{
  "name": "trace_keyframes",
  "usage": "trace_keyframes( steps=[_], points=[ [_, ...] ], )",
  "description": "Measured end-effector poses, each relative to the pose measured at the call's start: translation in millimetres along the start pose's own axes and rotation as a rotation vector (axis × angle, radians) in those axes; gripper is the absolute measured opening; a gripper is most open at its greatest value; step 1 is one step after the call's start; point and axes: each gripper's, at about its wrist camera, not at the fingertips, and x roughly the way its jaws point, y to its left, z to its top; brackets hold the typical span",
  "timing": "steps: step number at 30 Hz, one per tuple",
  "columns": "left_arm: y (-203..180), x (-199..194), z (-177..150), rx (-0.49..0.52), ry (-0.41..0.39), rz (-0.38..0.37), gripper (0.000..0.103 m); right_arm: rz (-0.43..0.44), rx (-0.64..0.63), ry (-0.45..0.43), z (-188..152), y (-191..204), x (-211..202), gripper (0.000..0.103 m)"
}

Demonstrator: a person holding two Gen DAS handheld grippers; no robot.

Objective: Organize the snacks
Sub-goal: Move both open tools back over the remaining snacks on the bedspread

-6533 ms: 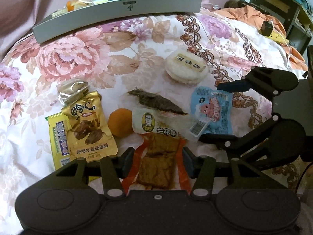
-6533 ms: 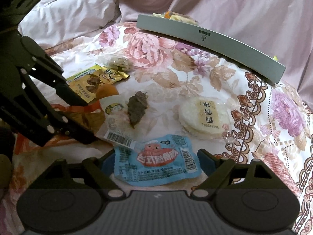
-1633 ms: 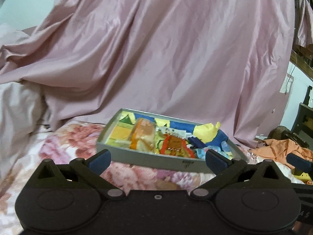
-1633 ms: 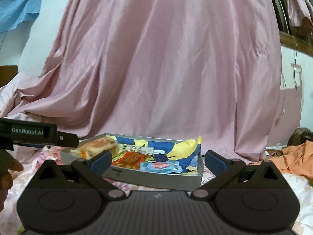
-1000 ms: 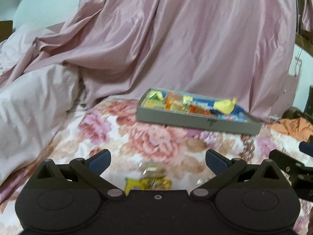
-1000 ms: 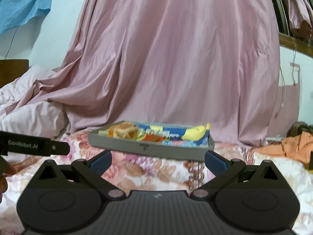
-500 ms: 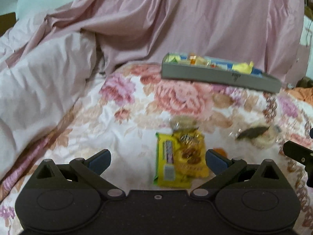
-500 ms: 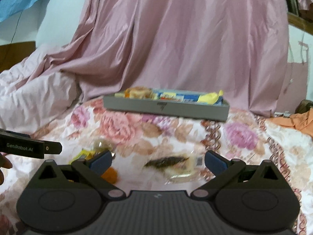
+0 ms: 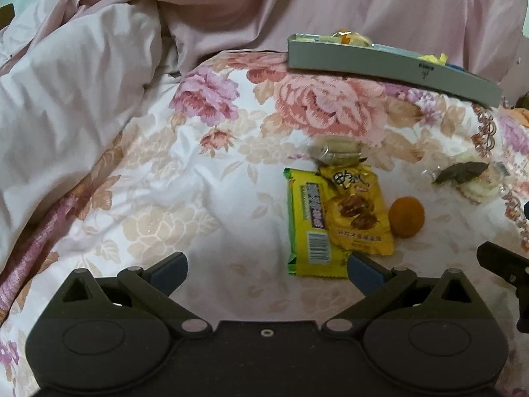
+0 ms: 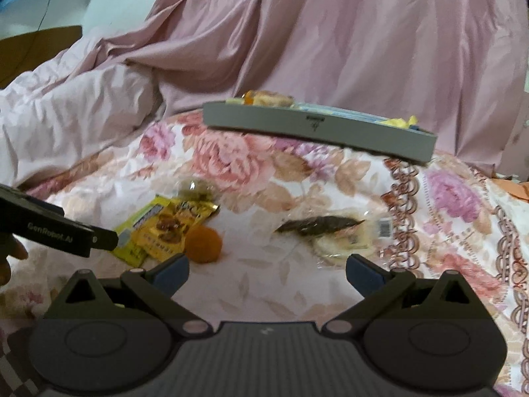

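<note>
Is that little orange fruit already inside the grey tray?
No, the orange fruit lies on the flowered bedspread beside the yellow snack packet, well short of the grey tray.

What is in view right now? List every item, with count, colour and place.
grey tray: 1, grey, far side of bedspread, snacks inside
green-yellow packet: 1, partly under the golden packet
golden packet: 1, yellow-gold, beside the orange
orange: 1, right of golden packet
clear-wrapped candy: 1, pale, behind the packets
dark dried snack: 1, brown, on clear-wrapped rice cakes
floral bedspread: 1, pink-white
pink quilt: 1, left
left claw: 1, black, open
right claw: 1, black, open
</note>
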Motion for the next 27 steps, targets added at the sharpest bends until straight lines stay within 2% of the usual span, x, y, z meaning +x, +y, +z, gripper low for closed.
trace_keyframes(
  steps=[13, 27],
  points=[
    [0, 10, -1, 0.029, 0.014, 0.017, 0.102, 0.013, 0.011, 0.052, -4, -2, 18, 0.103],
    [1, 24, -2, 0.095, 0.024, 0.030, 0.102, 0.096, -0.246, 0.054, 0, 29, 66, 0.103]
  ],
)
